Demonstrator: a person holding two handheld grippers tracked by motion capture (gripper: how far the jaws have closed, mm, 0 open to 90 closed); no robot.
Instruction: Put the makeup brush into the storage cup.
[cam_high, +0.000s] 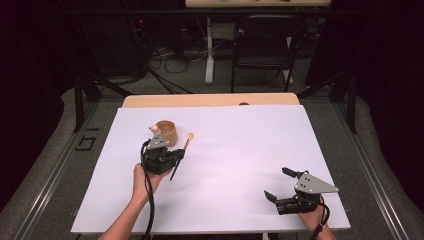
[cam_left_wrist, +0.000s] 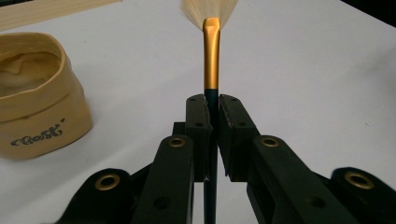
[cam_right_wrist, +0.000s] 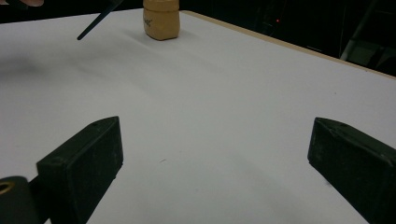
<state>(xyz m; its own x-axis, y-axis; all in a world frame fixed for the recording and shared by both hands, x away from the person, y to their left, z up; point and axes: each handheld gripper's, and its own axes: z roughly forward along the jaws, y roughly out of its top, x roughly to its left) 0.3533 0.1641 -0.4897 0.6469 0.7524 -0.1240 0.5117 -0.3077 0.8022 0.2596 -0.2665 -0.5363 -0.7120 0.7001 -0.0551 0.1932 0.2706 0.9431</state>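
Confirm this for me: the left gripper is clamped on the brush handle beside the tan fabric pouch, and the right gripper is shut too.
Not quite. The left gripper is clamped on the brush beside the tan fabric pouch, but the right gripper is open: the right gripper view shows its jaws spread wide over the white table.

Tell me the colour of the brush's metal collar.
Gold, on the brush; clearest in the left gripper view.

Black grippers, grey triangular plates, seemingly brass-ringed screw holes.
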